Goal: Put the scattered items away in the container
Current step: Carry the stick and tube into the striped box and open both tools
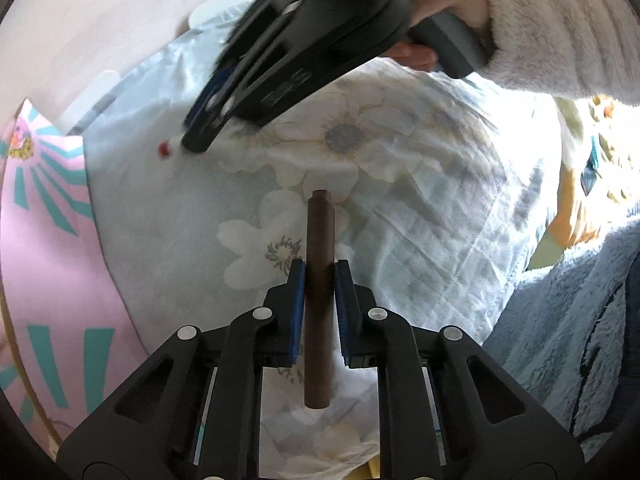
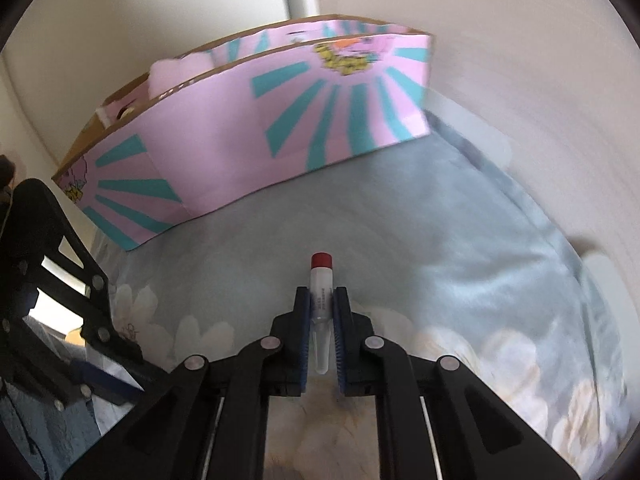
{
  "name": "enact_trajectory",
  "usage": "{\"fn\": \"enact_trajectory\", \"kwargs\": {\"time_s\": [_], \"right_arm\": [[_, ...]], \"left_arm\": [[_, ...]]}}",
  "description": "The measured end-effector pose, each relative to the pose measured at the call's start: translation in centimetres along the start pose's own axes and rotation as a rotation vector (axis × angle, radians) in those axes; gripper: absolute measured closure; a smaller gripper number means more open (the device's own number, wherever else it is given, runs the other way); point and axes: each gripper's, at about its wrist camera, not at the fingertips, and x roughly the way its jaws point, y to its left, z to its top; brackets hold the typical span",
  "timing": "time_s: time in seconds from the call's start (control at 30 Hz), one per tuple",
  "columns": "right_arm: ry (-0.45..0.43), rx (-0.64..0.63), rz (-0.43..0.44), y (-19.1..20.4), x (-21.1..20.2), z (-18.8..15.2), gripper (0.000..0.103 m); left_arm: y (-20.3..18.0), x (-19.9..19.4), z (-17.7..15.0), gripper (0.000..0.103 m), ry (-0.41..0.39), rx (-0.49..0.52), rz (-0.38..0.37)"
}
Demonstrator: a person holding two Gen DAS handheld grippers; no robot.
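Both jaws clenched over the quilted floral bedspread (image 1: 420,216).
Left gripper (image 1: 320,276) grasps a smooth brown cylinder (image 1: 319,280); right gripper (image 2: 321,300) grasps a red-capped clear tube (image 2: 321,292).

- A stick (image 1: 318,296) is clamped between the pads of the left gripper (image 1: 320,276), over the quilt (image 1: 420,200).
- A capped tube (image 2: 321,304) is clamped in the right gripper (image 2: 321,300), cap end forward.
- The box (image 2: 280,128) is set on the quilt, beyond the tube.
- In the left wrist view, the right gripper is seen beyond the stick, to the left.
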Motion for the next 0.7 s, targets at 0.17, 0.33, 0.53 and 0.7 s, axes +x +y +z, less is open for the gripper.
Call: {"fn": "enact_trajectory", "kwargs": {"time_s": [0.17, 0.33, 0.53, 0.7], "right_arm": [[-0.040, 0.120, -0.041, -1.3, -2.5, -1.0, 0.093], [-0.101, 0.260, -0.079, -2.3, -5.6, -1.2, 0.093], [-0.169, 0.323, -0.127, -1.7, -10.7, 0.6, 0.093], [-0.214, 0.293, -0.142, 0.8, -12.9, 4.3, 0.093]], "left_arm": [[1.4, -1.0, 0.1, 0.090, -0.018, -0.113, 0.000], [3.2, -2.5, 1.1, 0.090, -0.053, -0.213, 0.029], [5.7, -6.9, 3.2, 0.090, -0.145, -0.342, 0.064], [8.4, -11.7, 2.4, 0.090, -0.189, -0.481, 0.136]]}}
